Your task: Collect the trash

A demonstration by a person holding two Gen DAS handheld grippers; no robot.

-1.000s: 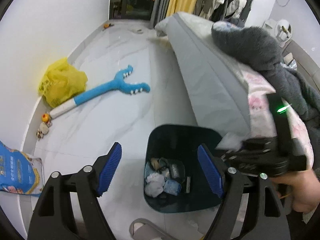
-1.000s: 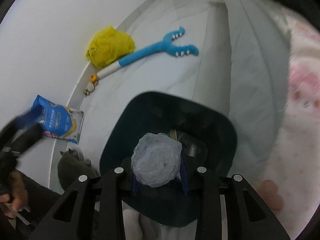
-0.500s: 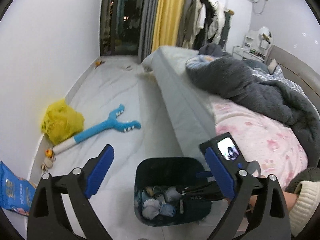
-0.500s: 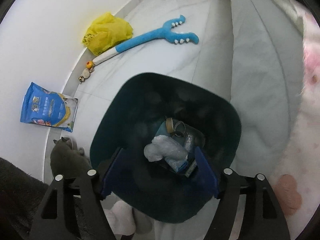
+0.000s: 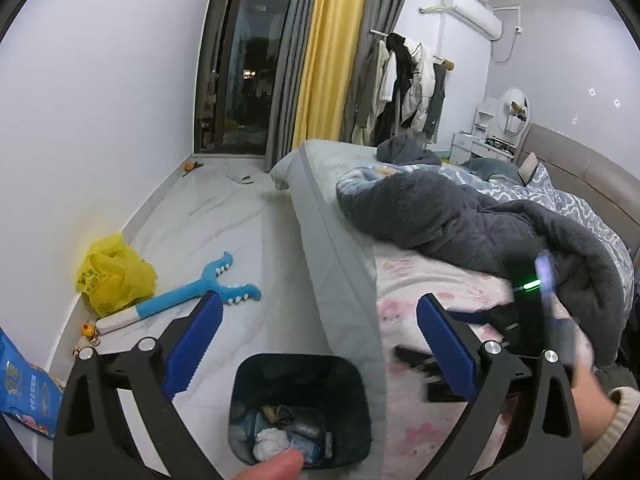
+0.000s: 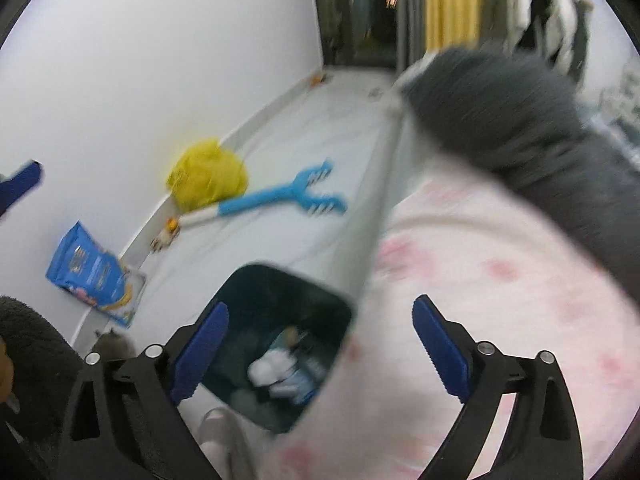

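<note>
One dark waste bin [image 5: 298, 408] stands on the pale floor, hard against the foot-side edge of the bed [image 5: 336, 264]. Inside it lies a small heap of refuse; one white crumpled wad [image 5: 271, 440] is plain, the rest too tangled to count.

The left gripper [image 5: 316, 344] hangs above the bin with its two blue fingers spread wide and nothing between them. The right gripper [image 6: 320, 352] is likewise fully spread and empty; its view is smeared with motion, but it looks across the bin's bed-side corner [image 6: 280, 344] and onto the pink-patterned sheet.

Candidates for collection on the floor, by count: one yellow plastic bag [image 5: 114, 278] against the wall, one blue printed packet [image 5: 24, 392] nearer the camera along the same wall. One blue forked toy [image 5: 200, 296] lies between the bag and the bed, its long axis running diagonally from wall toward bed; it does not look like trash.

The governing relation: both floor items lie to the left of the bin, well apart from it, and the left gripper is the nearer. In my judgement the next pick falls to that hand unless something on the bed is the target; no trash is discernible there.
</note>
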